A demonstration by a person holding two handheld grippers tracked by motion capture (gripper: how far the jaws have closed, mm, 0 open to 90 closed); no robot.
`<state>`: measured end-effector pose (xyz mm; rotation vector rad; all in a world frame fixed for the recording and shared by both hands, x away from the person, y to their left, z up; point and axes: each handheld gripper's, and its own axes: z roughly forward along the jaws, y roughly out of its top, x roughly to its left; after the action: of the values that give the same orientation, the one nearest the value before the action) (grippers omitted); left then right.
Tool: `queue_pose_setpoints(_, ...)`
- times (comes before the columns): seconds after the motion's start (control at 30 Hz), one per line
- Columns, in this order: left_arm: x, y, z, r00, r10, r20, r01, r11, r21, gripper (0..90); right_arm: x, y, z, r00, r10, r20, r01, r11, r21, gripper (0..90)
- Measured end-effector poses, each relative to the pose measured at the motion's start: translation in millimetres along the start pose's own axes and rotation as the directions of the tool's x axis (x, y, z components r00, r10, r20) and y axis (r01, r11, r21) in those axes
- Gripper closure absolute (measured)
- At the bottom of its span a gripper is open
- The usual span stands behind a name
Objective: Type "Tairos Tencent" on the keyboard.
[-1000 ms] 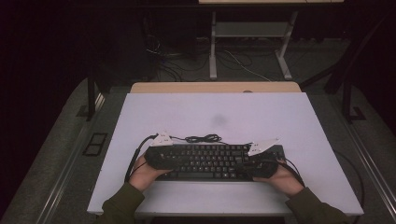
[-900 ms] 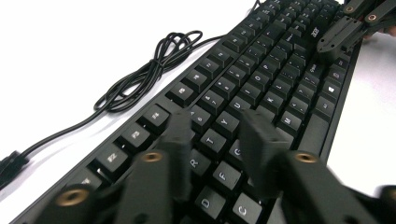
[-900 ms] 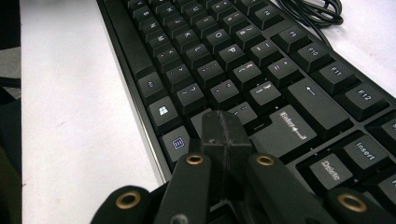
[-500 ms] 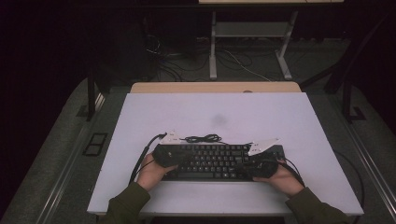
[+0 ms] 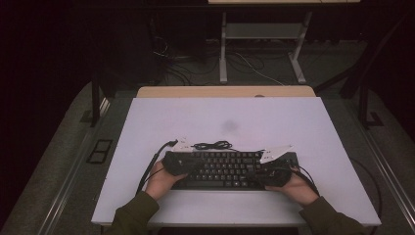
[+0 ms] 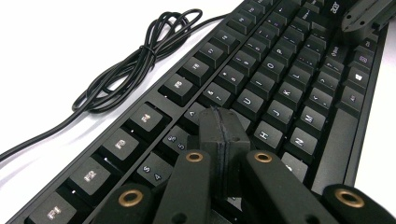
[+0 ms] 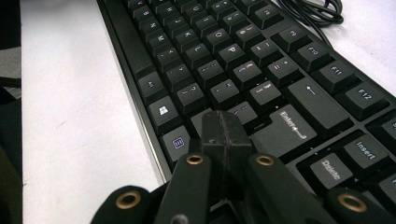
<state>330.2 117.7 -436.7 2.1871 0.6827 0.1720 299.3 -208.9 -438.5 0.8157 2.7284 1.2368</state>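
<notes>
Both tools were found over the keyboard (image 5: 230, 169), which served as the reference for every position below; it lay flat near the front edge of the white table (image 5: 303, 122).

Nearest the person, a hand (image 5: 159, 180) held the left gripper (image 6: 223, 135) at the keyboard's left end. Its jaws were pressed together with nothing between them, the joined tip poised over the number and upper letter rows; whether it touched a key could not be determined. The jaws had just been closing, on nothing.

The other hand (image 5: 296, 188) held the right gripper (image 7: 225, 133) at the keyboard's right end. Its jaws were likewise pressed together and empty, the tip just beside the Enter key (image 7: 285, 128), on its near side.

Judgement: the step in hand appeared to be pressing keys with closed tips, one tool at each end. The next move would call for a short, straight drop onto a single key, square enough not to catch a neighbour, then a lift clear.

Beyond the keyboard's far edge, its bundled cord (image 6: 135, 65) lay on the table, well clear of both tips.
</notes>
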Motion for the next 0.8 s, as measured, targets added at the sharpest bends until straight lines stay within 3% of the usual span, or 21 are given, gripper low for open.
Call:
queue_pose_setpoints(0.07,0.1,0.9,-2.4,1.0,0.008,-0.001,-0.008,1.0,-0.002,89.0,0.1,0.0,-0.1,1.0,0.0,0.001,0.0,1.0,0.001,89.1)
queue_pose_setpoints(0.27,1.5,2.2,-14.1,0.9994,-0.032,0.01,0.032,0.9985,-0.045,87.9,-0.1,0.1,-0.1,1.0,0.002,-0.003,-0.002,1.0,0.001,89.1)
queue_pose_setpoints(0.5,2.6,0.7,-18.6,0.9986,-0.052,0.014,0.053,0.9961,-0.07,73.7,-0.1,0.3,-0.3,1.0,-0.001,-0.002,0.001,1.0,0.001,89.0)
queue_pose_setpoints(0.8,0.8,0.2,-22.8,0.9983,-0.052,0.025,0.054,0.9943,-0.092,54.4,-0.5,3.5,-7.7,0.9997,0.01,-0.024,-0.012,0.998,-0.064,76.0)
